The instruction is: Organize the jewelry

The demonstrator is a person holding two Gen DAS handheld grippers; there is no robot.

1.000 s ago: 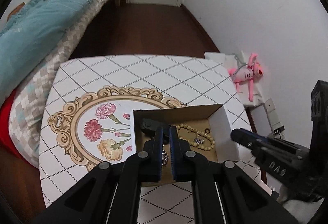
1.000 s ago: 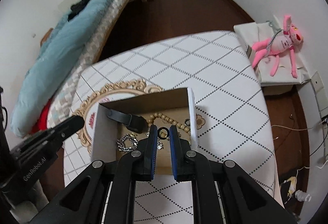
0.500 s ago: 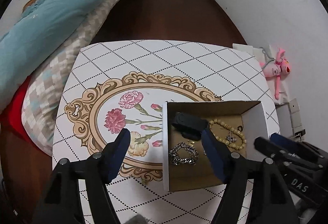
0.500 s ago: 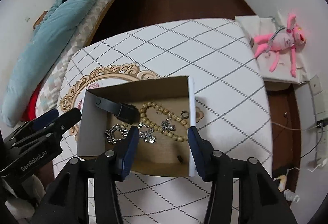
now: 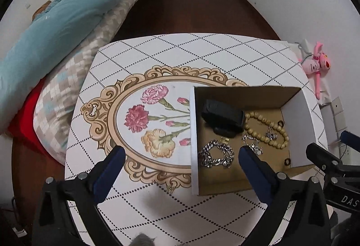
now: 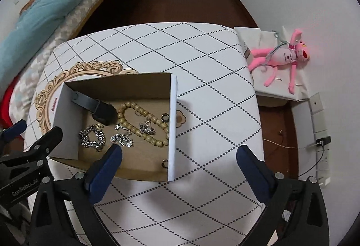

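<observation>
Both tools hang above the counter [image 5: 157, 52] with nothing in them. The left hand-held gripper [image 5: 181, 157] is spread wide, its blue fingertips [image 5: 247, 156] straddling the near-left wall of the cardboard box [image 5: 193, 133]. The right hand-held gripper [image 6: 178, 156] is just as wide apart, one tip over the box's near edge, the other out over the bare patterned cloth.

Every piece of jewelry in view sits inside the box: the silver chain bracelet [image 5: 216, 154] near the front left, the wooden bead strand [image 5: 265, 131] toward the back right, a black watch [image 5: 222, 116] leaning at the back, a small sparkly tangle [image 6: 121, 139] mid-floor, and small rings [image 6: 165, 117] along the right wall.

The step in hand looks like choosing the next piece and going in for it. My read: pick one item cleanly. The chain bracelet lies apart from the rest, so it seems the safer target for the left tool; narrow the jaws before descending, come straight down, and pinch a single link run. The bead strand touches a charm, so lifting it may drag neighbours along. Thin cardboard walls could shift if nudged, so keep the tips inside the rim.
</observation>
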